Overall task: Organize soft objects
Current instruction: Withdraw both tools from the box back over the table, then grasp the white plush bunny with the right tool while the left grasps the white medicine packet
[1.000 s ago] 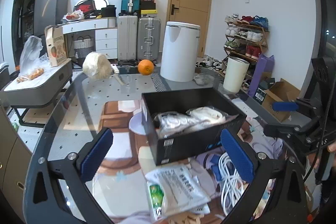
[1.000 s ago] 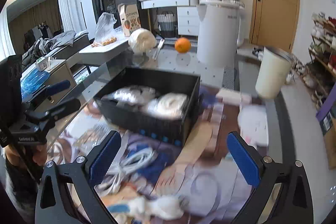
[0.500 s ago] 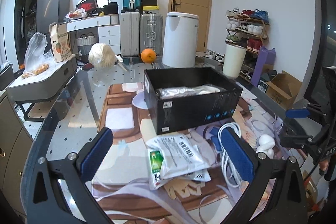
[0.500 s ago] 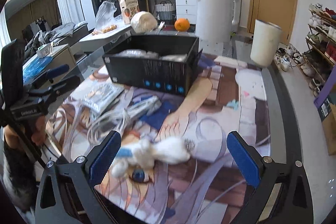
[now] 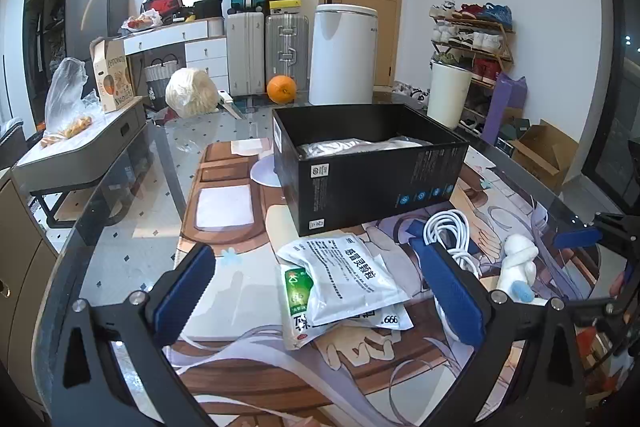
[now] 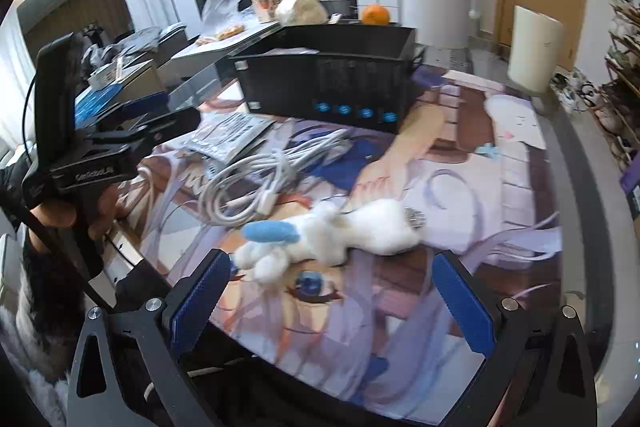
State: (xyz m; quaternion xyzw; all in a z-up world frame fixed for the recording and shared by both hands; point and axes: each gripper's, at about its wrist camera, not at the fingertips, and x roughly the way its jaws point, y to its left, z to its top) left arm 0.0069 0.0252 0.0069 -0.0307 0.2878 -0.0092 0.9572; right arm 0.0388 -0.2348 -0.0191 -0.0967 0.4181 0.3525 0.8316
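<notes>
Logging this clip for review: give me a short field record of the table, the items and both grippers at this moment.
surface: glass table with printed mat
container: black box, open, wrapped soft items inside
loose items: white plush toy, coiled white cable, sachet packets
left gripper: jaws open, empty, packets ahead between them
right gripper: jaws open, empty, plush toy just ahead
far end of table: orange, bagged white bundle

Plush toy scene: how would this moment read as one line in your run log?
left gripper: open, over white packets | right gripper: open, near plush toy | black box: holds bagged items | cable: on mat
</notes>
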